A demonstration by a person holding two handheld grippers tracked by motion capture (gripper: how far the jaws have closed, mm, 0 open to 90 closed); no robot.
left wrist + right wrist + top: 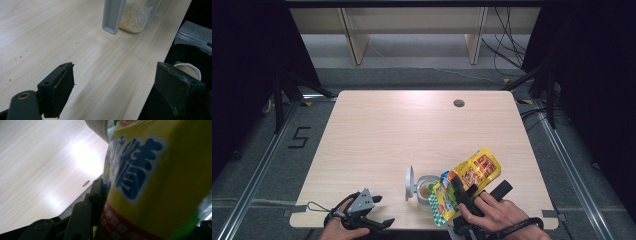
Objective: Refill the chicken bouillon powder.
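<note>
A yellow snack bag (472, 172) with blue print hangs tilted over a clear container (426, 189), its lower corner at the container's mouth. My right gripper (472, 191) is shut on the bag's lower half, a hand behind it. In the right gripper view the bag (155, 182) sits pressed against one black jaw, and the other jaw is hidden. The container (136, 17) holds pale grains, and its grey flip lid (113, 15) stands open on the left. My left gripper (383, 210) rests open at the table's front edge, left of the container, with bare table between its fingertips (60, 87).
The light wooden table (412, 130) has a round cable hole (458, 103) at the back right. Small crumbs lie on the wood near the left gripper. A white round object (190, 70) sits below the table's front edge. Wooden shelving and cables stand beyond the far edge.
</note>
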